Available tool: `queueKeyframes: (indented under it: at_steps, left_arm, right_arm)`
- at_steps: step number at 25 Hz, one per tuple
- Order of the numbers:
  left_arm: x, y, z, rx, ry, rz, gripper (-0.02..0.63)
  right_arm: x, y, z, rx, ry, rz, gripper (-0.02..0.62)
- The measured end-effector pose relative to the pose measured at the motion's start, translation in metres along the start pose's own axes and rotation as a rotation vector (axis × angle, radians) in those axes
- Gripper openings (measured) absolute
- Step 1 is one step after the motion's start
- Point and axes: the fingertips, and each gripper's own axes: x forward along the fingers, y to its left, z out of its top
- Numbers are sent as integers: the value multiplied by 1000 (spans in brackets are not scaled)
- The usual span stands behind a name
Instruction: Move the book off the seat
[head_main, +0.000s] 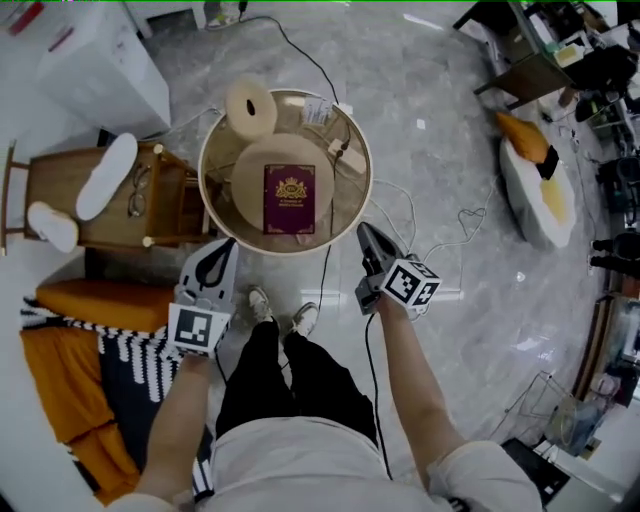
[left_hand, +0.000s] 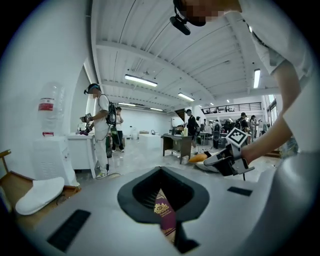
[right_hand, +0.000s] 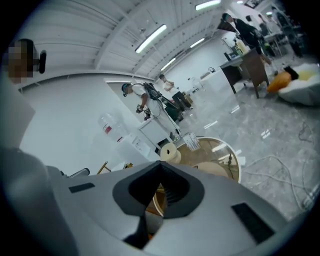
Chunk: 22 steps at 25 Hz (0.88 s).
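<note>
Left hand-held gripper (head_main: 226, 246) is held out in front of the person at the left of the head view, its jaws closed together with nothing between them. In the left gripper view (left_hand: 160, 170) the tips meet, and the book (left_hand: 164, 212) shows only through the slit under them, well beyond the jaws. The right hand-held gripper (head_main: 364, 232) is held out on the other side, level with the left one. Its jaws are closed too and grip nothing, as the right gripper view (right_hand: 161, 164) shows. Both point toward a round chair (head_main: 205, 170) just ahead. Below and between them are the person's shoes (head_main: 260, 300) on the grey marble floor (head_main: 440, 90).

The book (head_main: 289, 198) — maroon, with a gold crest on its cover — lies flat on the seat (head_main: 255, 165), a beige round cushion inside the chair's rim. It sits toward the near edge, between the two grippers and apart from both. Beyond the seat, a pale roll cushion (head_main: 251, 108) rests against the far-left rim, with a paper tag (head_main: 318, 112) near it.

Left of the round chair stands a wooden chair (head_main: 60, 190) carrying two white pads (head_main: 108, 175) and a pair of glasses (head_main: 138, 190). An orange cushion (head_main: 100, 303) lies nearer, beside a striped cloth (head_main: 110, 340). Far right, a white beanbag (head_main: 535, 190) holds an orange pillow (head_main: 525, 135).
</note>
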Motion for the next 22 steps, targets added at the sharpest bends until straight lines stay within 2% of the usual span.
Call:
queueKeyframes:
  at_steps: [5,11,15,22]
  left_arm:
    - [-20,-5,42,24,-61,26,17]
    - [-48,-1,82,90,-105,59,17]
    - [-71,9,104,120,-133,104,17]
    - [-96,15,129,126,-157,162,17]
  right_arm:
    - [-30,44,43,-111,-69,36,23]
    - [-48,85,77,-229,-101,83,23]
    - [-67,108,98,-308,-135,93,23]
    - [-106,136,129,-447,-189,83,23]
